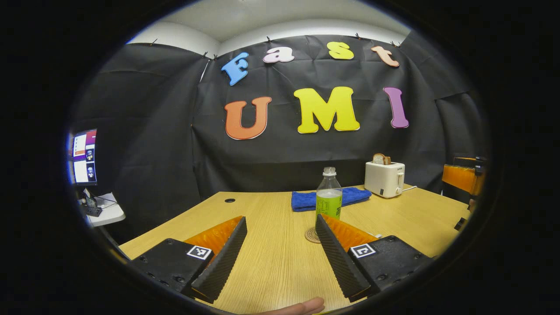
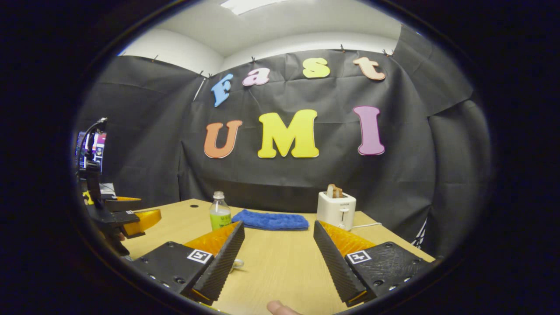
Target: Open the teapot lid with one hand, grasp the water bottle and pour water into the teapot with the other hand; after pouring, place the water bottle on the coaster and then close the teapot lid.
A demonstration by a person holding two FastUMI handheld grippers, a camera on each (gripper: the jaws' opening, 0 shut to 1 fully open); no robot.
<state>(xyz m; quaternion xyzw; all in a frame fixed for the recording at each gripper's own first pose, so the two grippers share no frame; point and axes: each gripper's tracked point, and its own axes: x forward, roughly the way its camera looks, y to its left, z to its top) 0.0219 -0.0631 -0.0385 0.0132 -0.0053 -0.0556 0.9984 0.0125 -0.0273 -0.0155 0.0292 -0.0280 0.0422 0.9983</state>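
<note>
A clear water bottle (image 1: 329, 194) with green liquid in its lower half stands upright mid-table in the left gripper view. A round coaster (image 1: 311, 236) peeks out at its foot; the bottle's base is hidden behind one finger. My left gripper (image 1: 280, 218) hovers low over the wooden table (image 1: 271, 258), open and holding nothing, with the bottle just beyond its right fingertip. In the right gripper view the bottle (image 2: 220, 212) stands farther off to the left. My right gripper (image 2: 278, 224) is open and holding nothing. The left gripper (image 2: 139, 211) shows at the far left. A small pale ring (image 2: 237, 263) lies by my right gripper's left finger; I cannot tell what it is.
A folded blue cloth (image 1: 345, 197) lies behind the bottle. A white toaster (image 1: 385, 178) with bread in it stands at the back right, its cord trailing. A monitor (image 1: 84, 156) and side shelf are off the table's left edge; a chair (image 1: 463, 177) is at the right.
</note>
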